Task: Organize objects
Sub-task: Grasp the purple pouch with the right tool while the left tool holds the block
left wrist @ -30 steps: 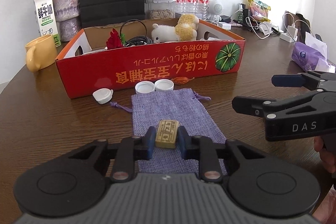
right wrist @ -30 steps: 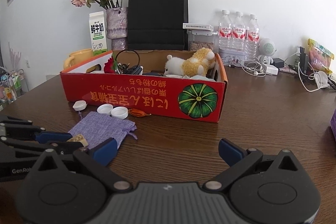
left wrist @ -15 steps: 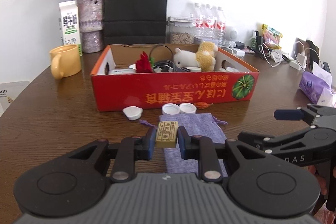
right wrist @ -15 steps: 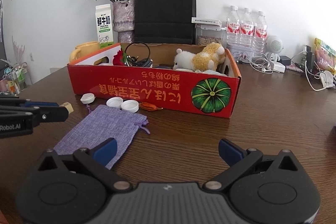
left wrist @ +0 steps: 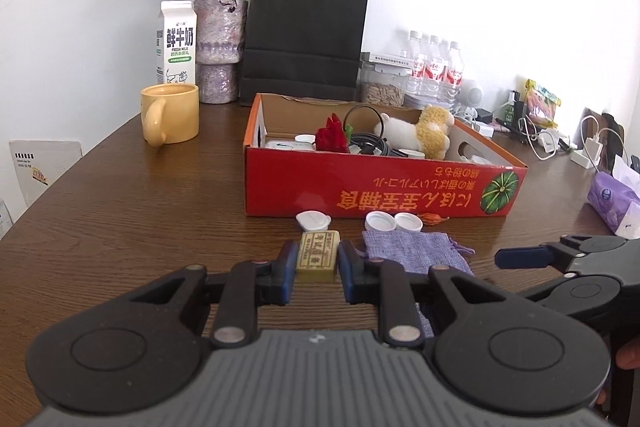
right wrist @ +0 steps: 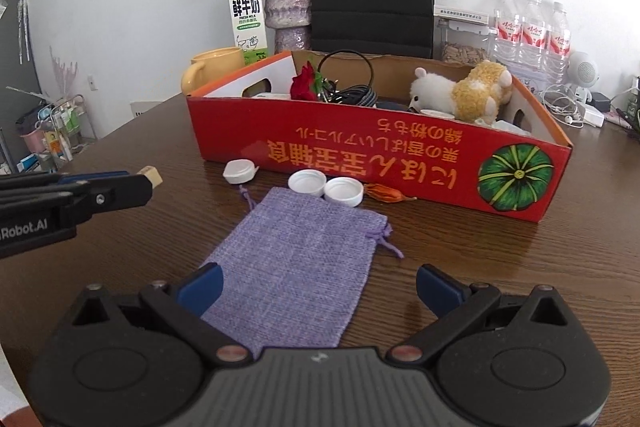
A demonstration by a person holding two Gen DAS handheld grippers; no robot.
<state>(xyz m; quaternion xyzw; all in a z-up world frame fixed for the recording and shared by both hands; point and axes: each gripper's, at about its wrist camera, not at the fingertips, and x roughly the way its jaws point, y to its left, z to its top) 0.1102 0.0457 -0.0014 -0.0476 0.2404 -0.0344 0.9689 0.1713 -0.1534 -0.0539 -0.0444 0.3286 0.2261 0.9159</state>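
My left gripper (left wrist: 318, 261) is shut on a small tan block (left wrist: 319, 254) with printed characters, held above the table in front of the red cardboard box (left wrist: 380, 187). From the right wrist view the same block (right wrist: 151, 174) pokes out past the left gripper's fingers (right wrist: 116, 189) at the left. A purple cloth pouch (right wrist: 296, 267) lies flat on the table, its drawstring end toward the box. My right gripper (right wrist: 318, 289) hangs open just over the pouch's near end, nothing between its fingers. In the left wrist view the pouch (left wrist: 416, 253) lies to the right of the block.
Three white bottle caps (right wrist: 306, 183) and a dried orange pod (right wrist: 386, 193) lie along the box front. The box holds a plush toy (right wrist: 464, 95), a red rose and cables. A yellow mug (left wrist: 170, 119), milk carton, vase, black bag and water bottles stand behind.
My left gripper has lifted the block off the pouch and carried it to the left. My right gripper has swung over the pouch's near end.
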